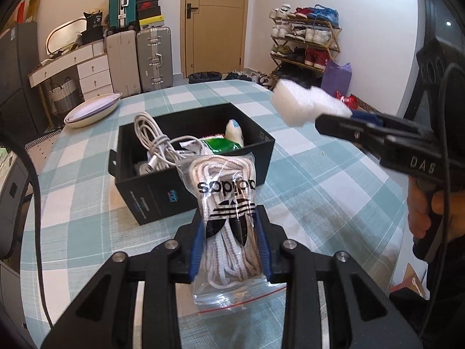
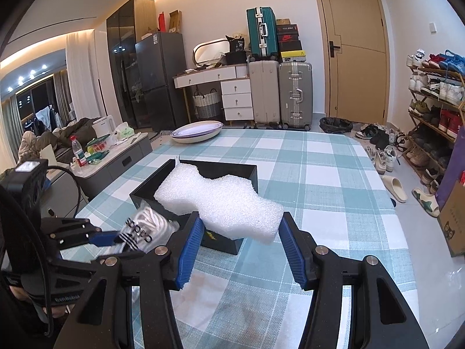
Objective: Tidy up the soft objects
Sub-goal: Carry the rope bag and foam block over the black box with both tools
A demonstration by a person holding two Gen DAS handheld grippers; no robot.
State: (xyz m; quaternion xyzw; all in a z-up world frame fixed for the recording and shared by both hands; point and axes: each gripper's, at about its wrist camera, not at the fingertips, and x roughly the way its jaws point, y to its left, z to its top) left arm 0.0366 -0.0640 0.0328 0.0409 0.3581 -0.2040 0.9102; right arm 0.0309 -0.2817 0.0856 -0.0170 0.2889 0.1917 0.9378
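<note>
My left gripper [image 1: 230,226] is shut on a clear zip bag of white shoelaces [image 1: 229,218] and holds it above the table, just in front of the black open box [image 1: 162,195]. The box holds a white cable [image 1: 157,145] and a green packet [image 1: 221,144]. My right gripper [image 2: 239,226] is shut on a white foam block [image 2: 215,200] and holds it over the near corner of the box [image 2: 250,171]. In the left wrist view the foam [image 1: 302,104] hangs right of the box. In the right wrist view the lace bag [image 2: 145,226] sits at lower left.
The table has a teal checked cloth [image 1: 319,192]. Stacked shallow bowls [image 1: 93,110] stand at its far left corner. Suitcases [image 2: 279,93], a white dresser [image 2: 229,87] and a shoe rack [image 2: 436,99] stand beyond the table. A low side table with bottles [image 2: 96,151] is at left.
</note>
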